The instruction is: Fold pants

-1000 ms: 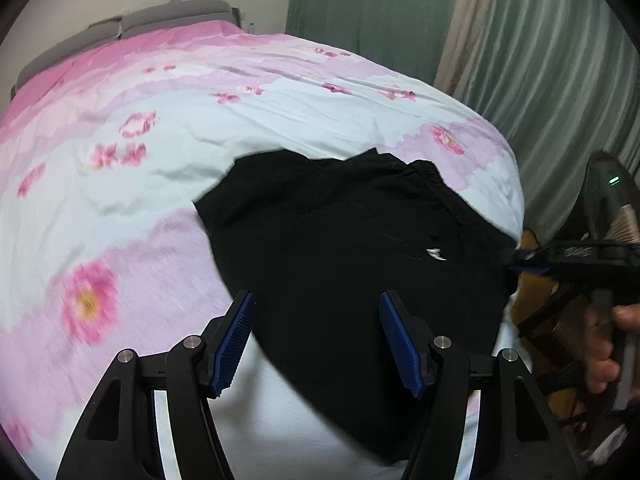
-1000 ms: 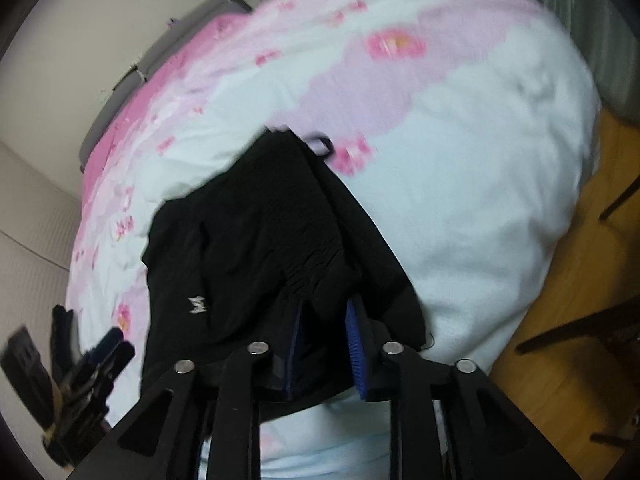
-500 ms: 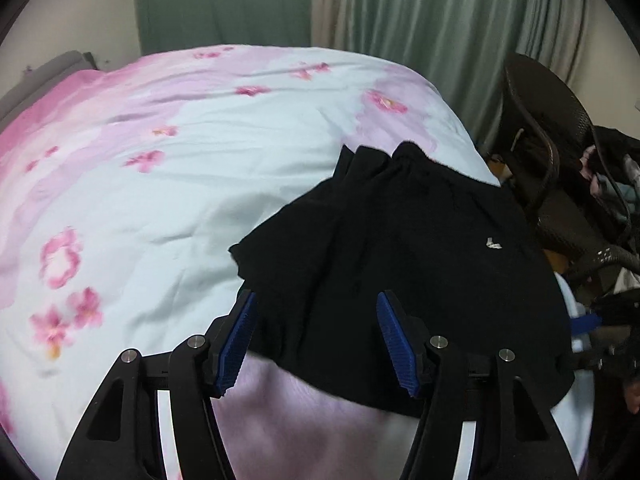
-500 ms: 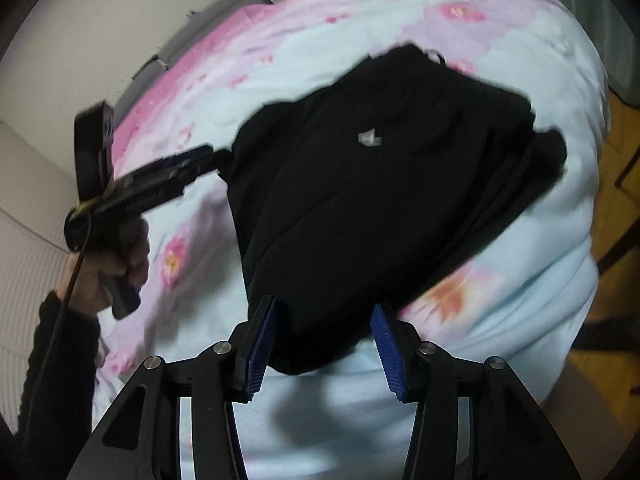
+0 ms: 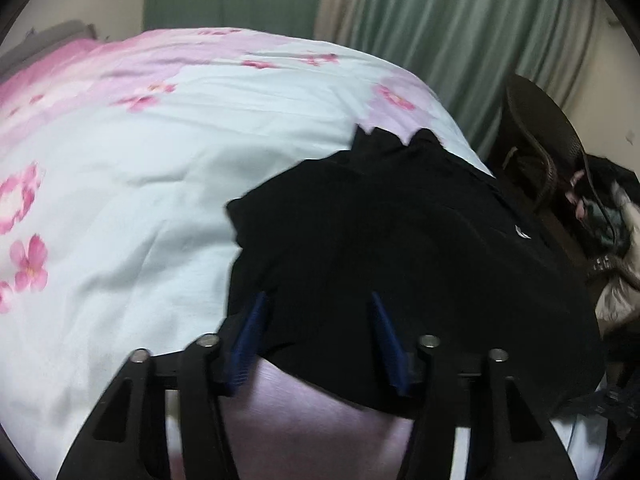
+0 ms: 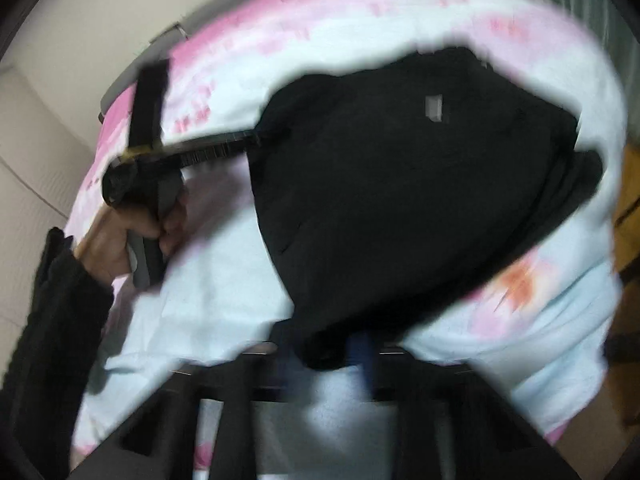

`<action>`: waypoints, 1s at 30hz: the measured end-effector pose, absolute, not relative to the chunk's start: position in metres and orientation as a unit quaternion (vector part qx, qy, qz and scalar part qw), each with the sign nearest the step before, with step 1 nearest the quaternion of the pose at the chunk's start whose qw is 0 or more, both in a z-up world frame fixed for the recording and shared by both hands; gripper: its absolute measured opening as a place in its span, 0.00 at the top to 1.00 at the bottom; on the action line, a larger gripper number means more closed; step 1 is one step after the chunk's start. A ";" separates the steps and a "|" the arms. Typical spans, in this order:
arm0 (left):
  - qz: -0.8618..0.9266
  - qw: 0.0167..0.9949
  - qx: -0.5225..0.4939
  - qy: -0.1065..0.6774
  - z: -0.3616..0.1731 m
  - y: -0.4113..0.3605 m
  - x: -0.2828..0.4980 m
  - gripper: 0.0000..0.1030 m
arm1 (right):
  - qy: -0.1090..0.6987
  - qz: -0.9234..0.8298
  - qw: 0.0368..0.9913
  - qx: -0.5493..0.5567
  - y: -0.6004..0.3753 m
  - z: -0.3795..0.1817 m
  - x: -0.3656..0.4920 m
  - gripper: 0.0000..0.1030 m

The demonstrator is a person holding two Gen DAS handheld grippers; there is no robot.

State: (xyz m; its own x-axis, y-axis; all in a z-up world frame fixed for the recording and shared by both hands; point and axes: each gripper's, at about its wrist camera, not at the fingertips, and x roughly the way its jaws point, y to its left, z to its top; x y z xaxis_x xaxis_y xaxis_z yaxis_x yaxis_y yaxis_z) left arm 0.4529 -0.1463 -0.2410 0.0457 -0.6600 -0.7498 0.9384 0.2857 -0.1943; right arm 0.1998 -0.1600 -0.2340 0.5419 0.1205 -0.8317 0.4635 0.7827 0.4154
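Black pants (image 5: 400, 248) lie folded on a pink and pale blue flowered bedspread (image 5: 140, 152), near the bed's corner. My left gripper (image 5: 320, 320) is open, its blue pads on either side of the near edge of the pants, with cloth between them. In the blurred right wrist view the pants (image 6: 400, 184) fill the middle, and my right gripper (image 6: 324, 352) stands open around their near corner. The left gripper (image 6: 256, 138) shows there too, held in a hand, its tip at the left edge of the pants.
Green curtains (image 5: 440, 32) hang behind the bed. A dark wicker chair (image 5: 536, 136) with clothes on it stands right of the bed. Wooden floor (image 6: 628, 184) shows past the bed's right edge. A grey headboard (image 5: 48, 36) is at the far left.
Right gripper opened and let go of the pants, then moved in around their near corner. Left gripper swung to the pants' left edge and pushed forward over it.
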 end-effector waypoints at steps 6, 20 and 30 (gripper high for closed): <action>-0.553 0.713 0.206 0.378 -0.246 -0.152 0.448 0.66 | 0.477 -0.085 0.822 0.299 -0.144 -0.235 0.189 0.89; -0.432 0.788 0.032 0.438 -0.193 -0.084 0.401 0.31 | 0.391 -0.109 0.862 0.304 -0.205 -0.181 0.154 0.33; -0.240 0.854 -0.063 0.457 -0.209 -0.074 0.299 0.31 | 0.313 -0.154 0.839 0.418 -0.331 -0.206 0.114 0.23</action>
State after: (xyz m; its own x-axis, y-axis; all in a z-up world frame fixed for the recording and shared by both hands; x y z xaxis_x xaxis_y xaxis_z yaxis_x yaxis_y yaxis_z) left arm 0.2991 -0.0738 -0.2095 0.4672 -0.4681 -0.7501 0.3529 0.8766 -0.3272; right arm 0.1136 -0.3310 -0.2062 0.7566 0.0030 -0.6539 0.5200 0.6036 0.6044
